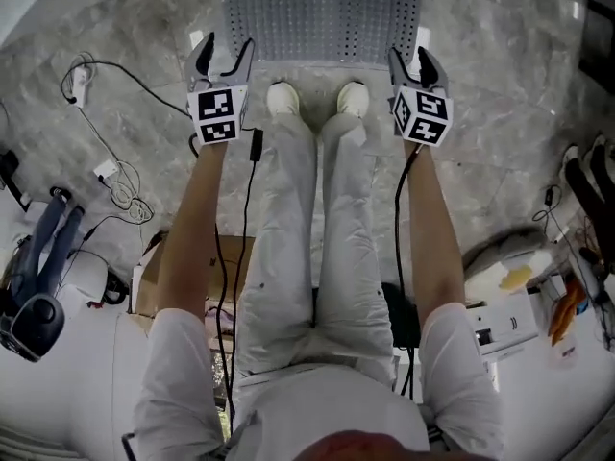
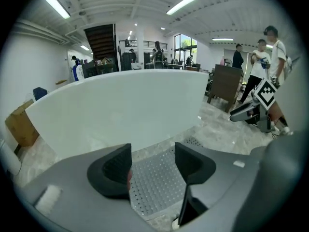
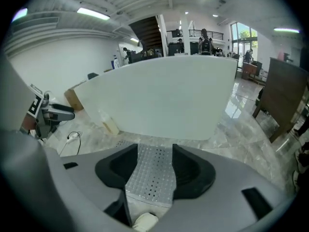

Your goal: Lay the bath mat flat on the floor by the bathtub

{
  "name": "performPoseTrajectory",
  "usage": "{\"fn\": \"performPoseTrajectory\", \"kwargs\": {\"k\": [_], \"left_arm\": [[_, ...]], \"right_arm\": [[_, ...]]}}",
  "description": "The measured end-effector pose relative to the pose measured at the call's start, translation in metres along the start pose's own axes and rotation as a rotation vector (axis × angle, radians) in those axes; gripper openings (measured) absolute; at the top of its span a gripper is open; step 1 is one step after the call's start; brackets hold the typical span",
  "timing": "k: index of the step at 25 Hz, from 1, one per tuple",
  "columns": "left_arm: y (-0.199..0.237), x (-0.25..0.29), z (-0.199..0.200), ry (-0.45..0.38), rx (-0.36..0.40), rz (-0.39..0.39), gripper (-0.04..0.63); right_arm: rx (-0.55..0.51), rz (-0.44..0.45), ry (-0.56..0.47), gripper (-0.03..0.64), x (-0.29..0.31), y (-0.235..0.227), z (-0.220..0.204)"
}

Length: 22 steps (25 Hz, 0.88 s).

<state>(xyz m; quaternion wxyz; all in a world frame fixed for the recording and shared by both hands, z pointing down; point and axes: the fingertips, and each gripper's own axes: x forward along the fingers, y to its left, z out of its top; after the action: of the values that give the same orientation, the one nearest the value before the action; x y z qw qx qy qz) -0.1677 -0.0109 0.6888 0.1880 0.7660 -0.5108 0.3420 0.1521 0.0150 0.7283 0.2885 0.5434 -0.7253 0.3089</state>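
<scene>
Here the bath mat [image 1: 322, 12] is laid flat by the bathtub [image 2: 120, 105]; the left gripper [image 1: 223, 54] and right gripper [image 1: 411, 60] are held with jaws spread, empty

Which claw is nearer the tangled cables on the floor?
Left. The left claw hangs on the cables' side of the mat; the right claw is beyond the legs.

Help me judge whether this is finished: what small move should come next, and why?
Likely none beyond drawing both away and stopping. The bath mat lies flat on the floor beside the bathtub, ahead of the shoes; the left hand-held gripper and right hand-held gripper hang clear of it, jaws apart, nothing gripped.
</scene>
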Motion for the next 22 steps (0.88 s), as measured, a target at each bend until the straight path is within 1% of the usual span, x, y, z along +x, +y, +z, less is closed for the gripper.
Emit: {"fn": "performPoseTrajectory", "kwargs": {"k": [5, 6, 7, 10, 14, 18, 22], "left_arm": [[-0.012, -0.059, 0.065, -0.081, -0.003, -0.011, 0.242], [-0.014, -0.07, 0.076, -0.094, -0.006, -0.011, 0.219], [-0.015, -0.082, 0.086, -0.107, -0.009, -0.01, 0.21], [-0.019, -0.115, 0.117, -0.155, -0.023, -0.011, 0.176], [-0.033, -0.172, 0.157, -0.209, -0.041, -0.03, 0.131], [-0.043, -0.23, 0.201, -0.279, -0.044, -0.047, 0.096], [-0.046, -0.289, 0.244, -0.353, -0.048, -0.052, 0.056]], "right_arm": [[0.028, 0.012, -0.057, 0.182, -0.069, 0.007, 0.047], [0.031, 0.016, -0.067, 0.171, -0.082, 0.01, 0.057], [0.032, 0.022, -0.08, 0.159, -0.094, 0.014, 0.067], [0.032, 0.041, -0.134, 0.122, -0.132, 0.026, 0.101], [0.029, 0.077, -0.212, 0.066, -0.194, 0.046, 0.145], [0.014, 0.113, -0.291, 0.034, -0.253, 0.067, 0.191], [-0.023, 0.148, -0.356, 0.017, -0.309, 0.09, 0.23]]}}
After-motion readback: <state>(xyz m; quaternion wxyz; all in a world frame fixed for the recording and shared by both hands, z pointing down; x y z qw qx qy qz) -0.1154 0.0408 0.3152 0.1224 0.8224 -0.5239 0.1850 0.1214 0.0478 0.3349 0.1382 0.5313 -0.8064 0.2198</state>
